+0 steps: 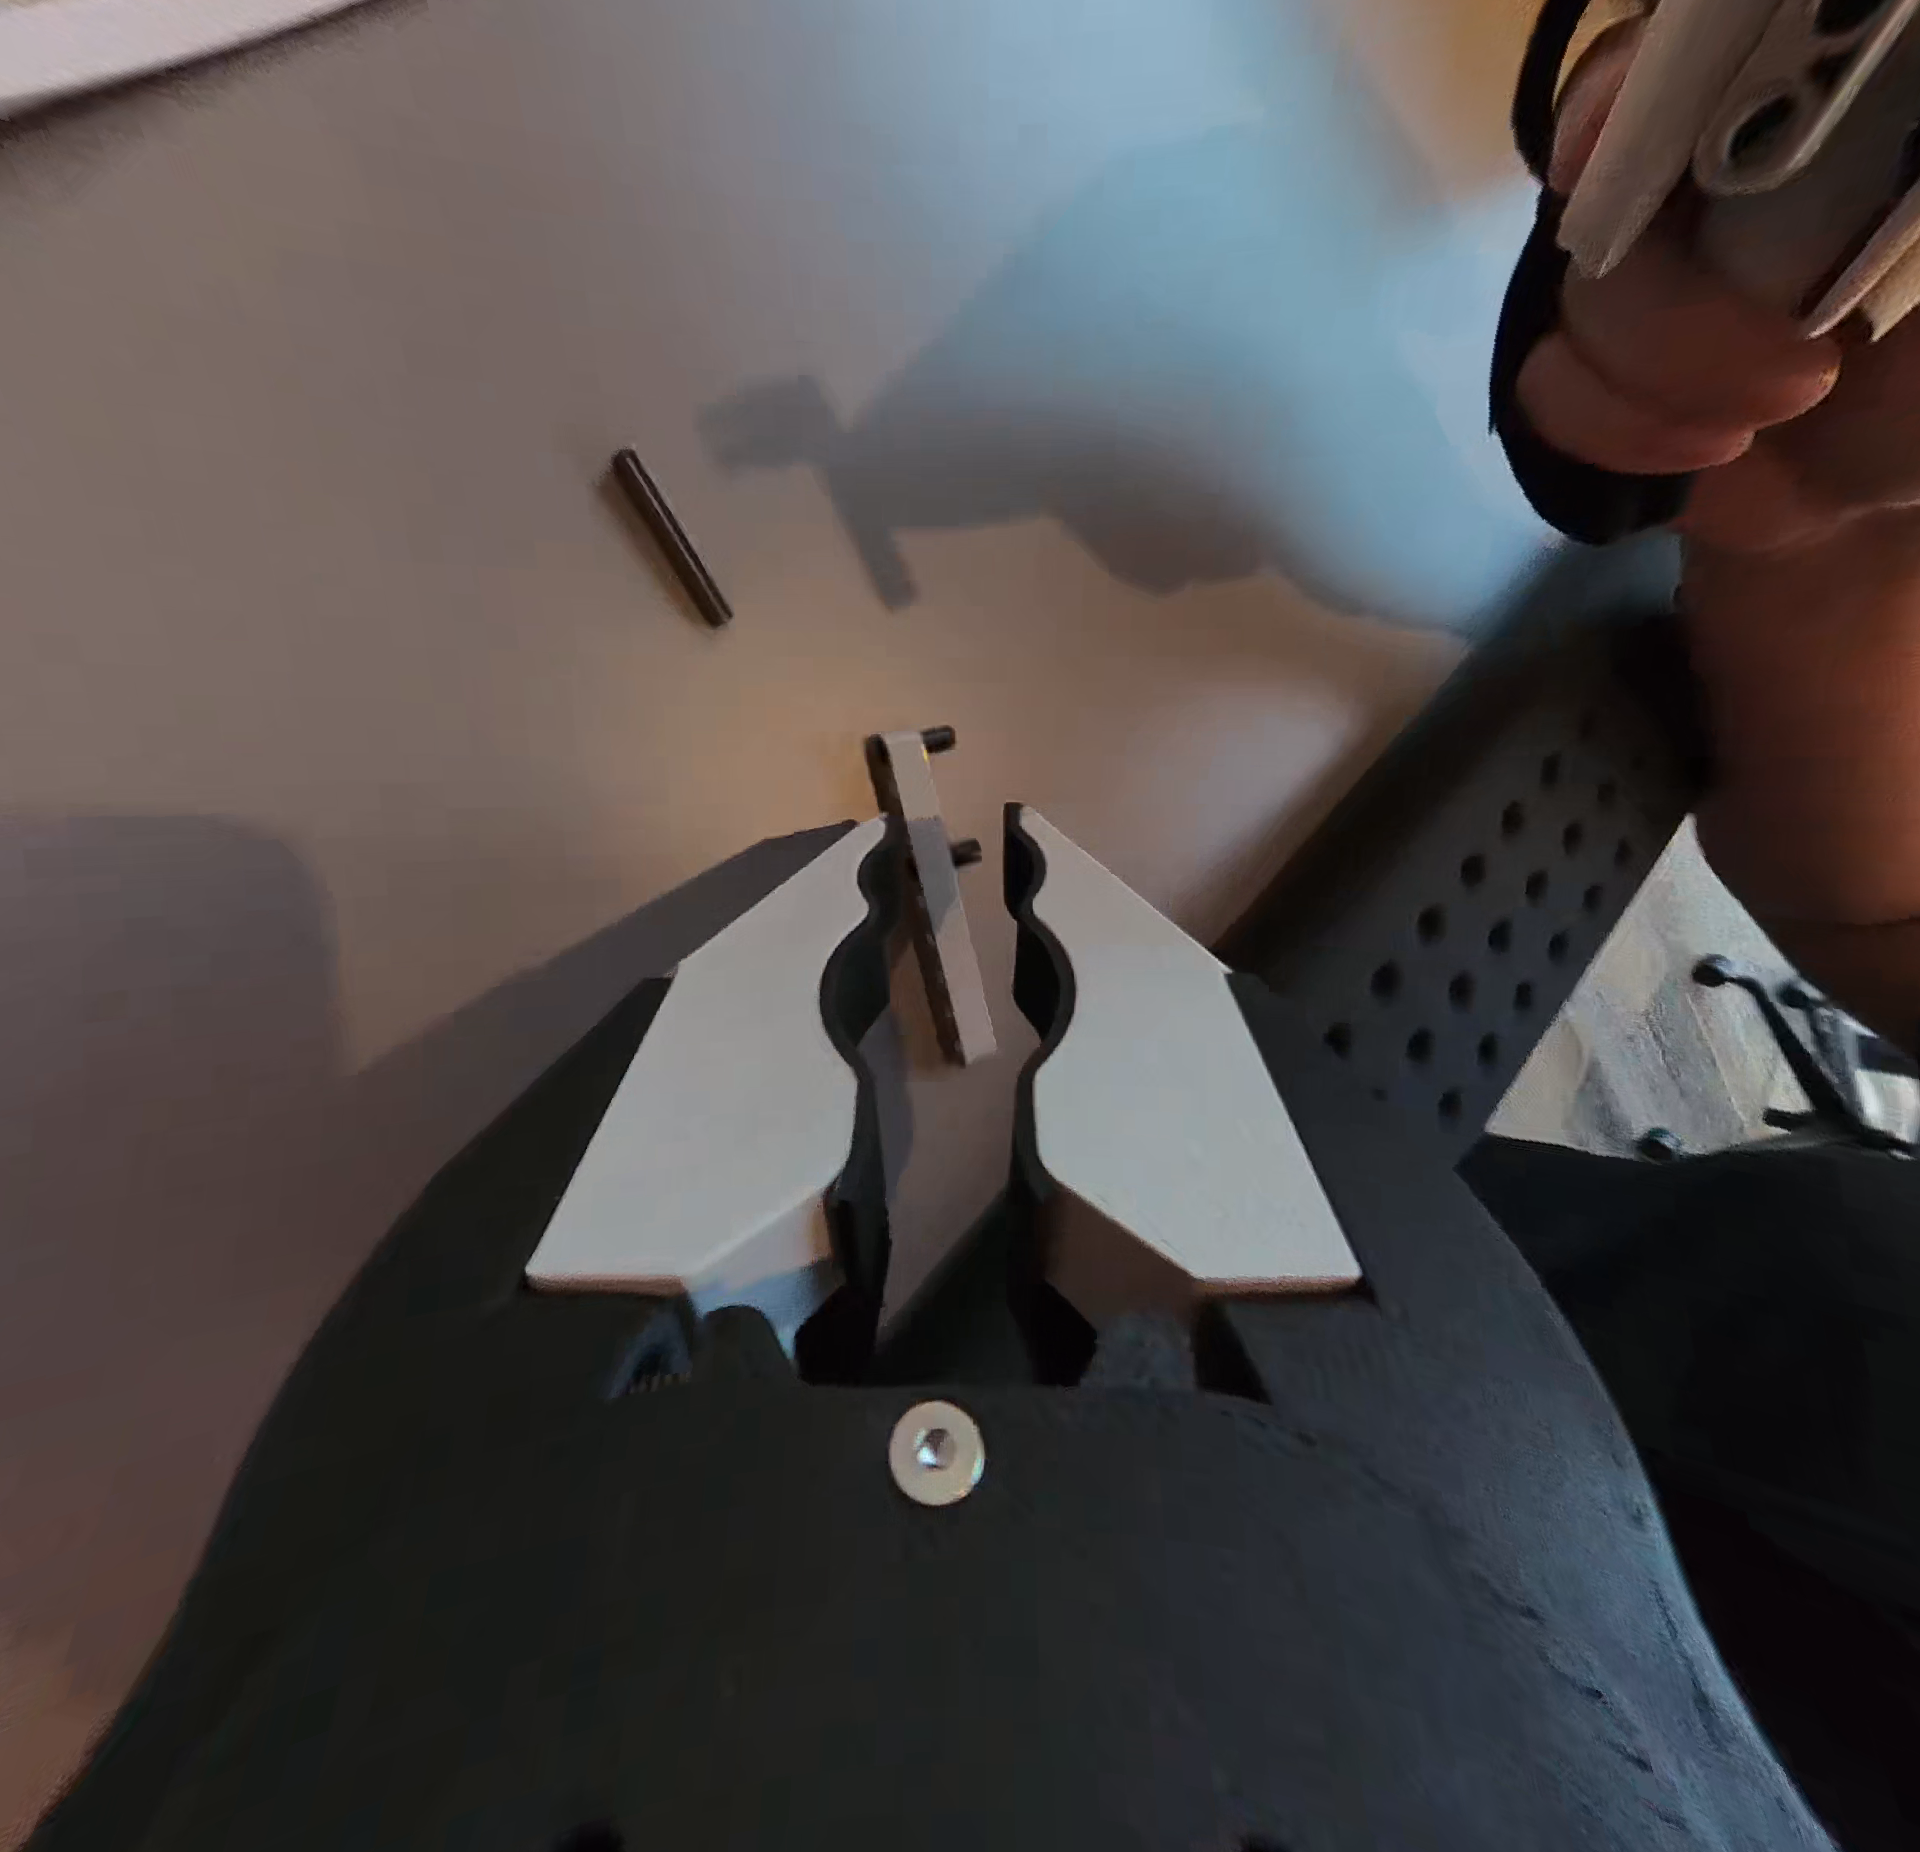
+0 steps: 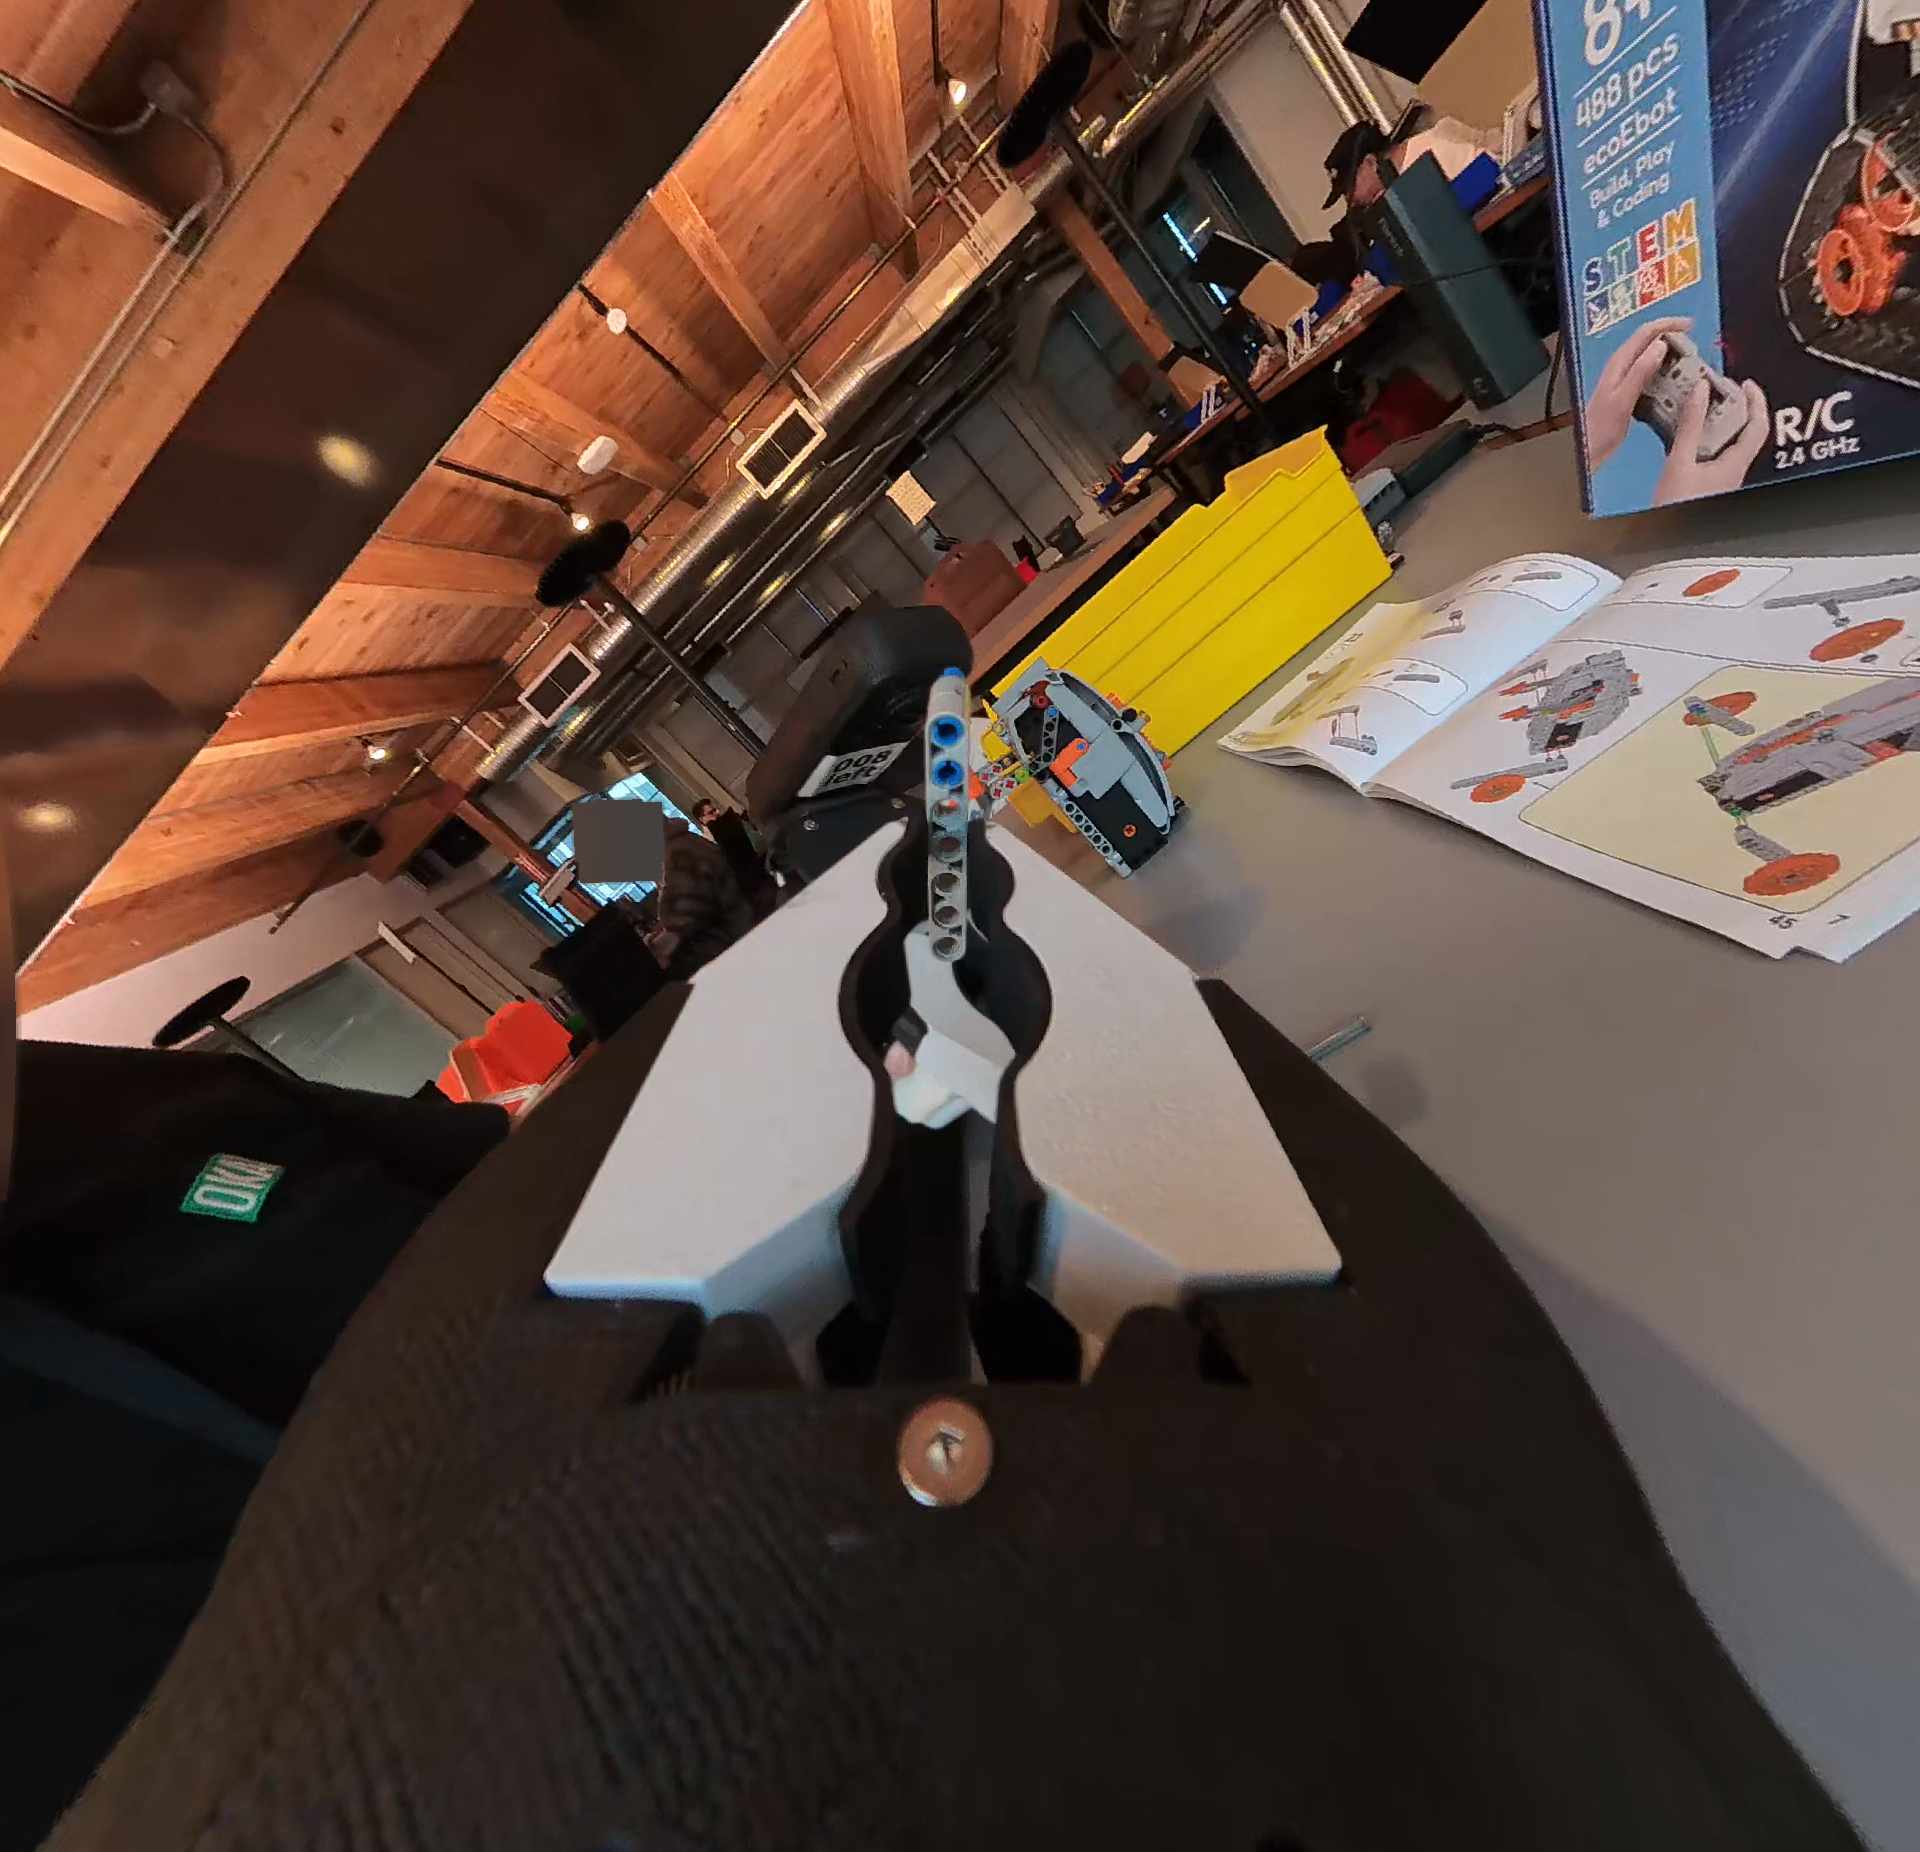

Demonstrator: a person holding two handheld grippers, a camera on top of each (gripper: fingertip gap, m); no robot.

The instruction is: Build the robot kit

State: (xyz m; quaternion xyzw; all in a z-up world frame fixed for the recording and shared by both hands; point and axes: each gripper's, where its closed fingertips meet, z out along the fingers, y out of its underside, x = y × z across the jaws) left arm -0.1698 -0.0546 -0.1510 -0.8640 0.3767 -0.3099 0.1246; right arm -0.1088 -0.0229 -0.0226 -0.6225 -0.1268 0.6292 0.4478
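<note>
- Down in the left wrist view, my left gripper [image 1: 945, 826] hung over the grey table [image 1: 364, 348], its white fingers [image 1: 748, 1054] parted.
- Between them sat a small grey plate [image 1: 935, 909] with two black pins sticking out; it leaned against the left finger, and a gap showed on the other side, so I cannot tell whether it was truly grasped.
- Beyond it a black rod [image 1: 670, 537] lay alone on the table, well apart from the plate.
- At upper right a hand [image 1: 1662, 389] gripped the other tool's handle.
- Over in the right wrist view, my right gripper [image 2: 948, 846] was clenched on a grey beam [image 2: 948, 826] with a row of holes and two blue pins near its top, standing upright past the tips.
- Behind it stood a partly built model [image 2: 1091, 763] beside a yellow bin [image 2: 1226, 597].
- An open booklet [image 2: 1621, 742] lay to the right, with a blue box [image 2: 1704, 223] standing beyond it.
</note>
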